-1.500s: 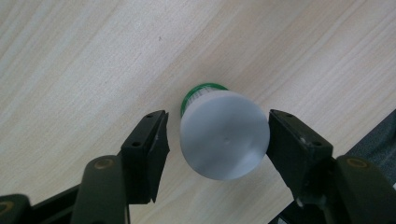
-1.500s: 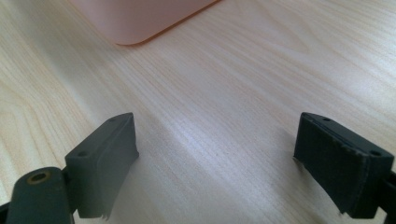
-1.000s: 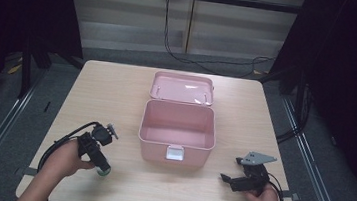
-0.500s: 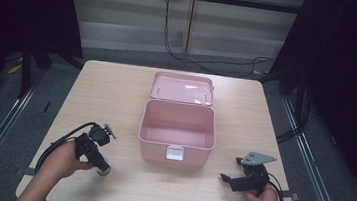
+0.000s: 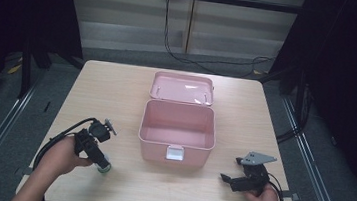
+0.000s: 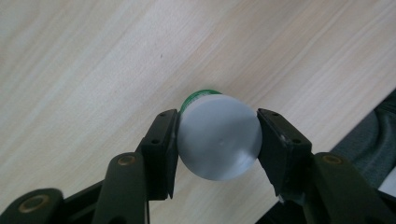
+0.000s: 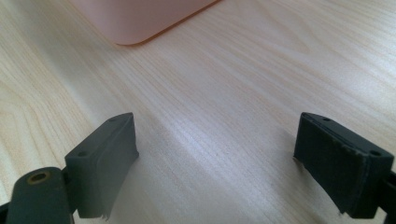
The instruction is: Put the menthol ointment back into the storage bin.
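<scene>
A small container with a grey-white cap [image 6: 218,142] and a green body [image 5: 104,168] stands on the table near the front left. My left gripper [image 5: 101,164] points down at it. Its jaws have just been closing, and both pads [image 6: 161,149] now press on the cap's sides, so the left gripper [image 6: 217,140] is shut on it. My right gripper [image 5: 227,179] lies low near the front right edge, pointing left, open. Between its jaws, the right gripper [image 7: 215,158] has only bare wood.
An open pink box [image 5: 175,153] stands mid-table with its lid [image 5: 183,87] tipped back behind it; its near corner [image 7: 140,23] lies ahead of the right gripper. The wooden table [image 5: 116,99] is bare to the left and right of the box. Dark floor surrounds the table.
</scene>
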Motion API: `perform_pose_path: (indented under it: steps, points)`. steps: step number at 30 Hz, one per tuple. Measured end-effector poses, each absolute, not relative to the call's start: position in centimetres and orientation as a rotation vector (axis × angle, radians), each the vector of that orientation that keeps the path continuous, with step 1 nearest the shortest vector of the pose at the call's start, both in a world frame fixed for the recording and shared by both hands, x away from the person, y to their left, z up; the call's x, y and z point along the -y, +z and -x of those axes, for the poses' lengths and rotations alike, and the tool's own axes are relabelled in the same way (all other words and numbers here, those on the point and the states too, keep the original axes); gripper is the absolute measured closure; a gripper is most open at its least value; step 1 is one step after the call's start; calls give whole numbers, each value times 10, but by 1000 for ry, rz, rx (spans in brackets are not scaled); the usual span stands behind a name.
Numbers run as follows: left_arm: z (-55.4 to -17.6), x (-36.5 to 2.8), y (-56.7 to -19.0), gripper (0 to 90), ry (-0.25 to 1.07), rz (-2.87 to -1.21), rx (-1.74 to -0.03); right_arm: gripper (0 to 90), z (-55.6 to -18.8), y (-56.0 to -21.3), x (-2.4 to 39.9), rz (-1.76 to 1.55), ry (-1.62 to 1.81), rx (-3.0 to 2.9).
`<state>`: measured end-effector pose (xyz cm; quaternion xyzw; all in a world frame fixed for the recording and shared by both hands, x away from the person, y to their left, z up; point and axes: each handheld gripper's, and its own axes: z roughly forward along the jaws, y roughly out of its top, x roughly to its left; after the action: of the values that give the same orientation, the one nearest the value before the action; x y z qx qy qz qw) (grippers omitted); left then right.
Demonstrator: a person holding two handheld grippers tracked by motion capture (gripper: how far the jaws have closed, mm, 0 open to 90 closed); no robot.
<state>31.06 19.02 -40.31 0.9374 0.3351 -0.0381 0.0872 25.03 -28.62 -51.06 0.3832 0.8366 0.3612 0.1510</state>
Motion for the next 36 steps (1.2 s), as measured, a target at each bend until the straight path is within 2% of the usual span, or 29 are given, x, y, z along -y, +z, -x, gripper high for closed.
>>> perform_pose_path:
  steps: [23, 36]
  points:
    - [-347, -142, -289, 506, -79, -2798, -913, 126, -250, -511, 286, -1099, 1039, -2400]
    - [-373, -101, -266, 506, -71, -2757, -911, 125, -250, -511, 286, -1099, 1037, -2402]
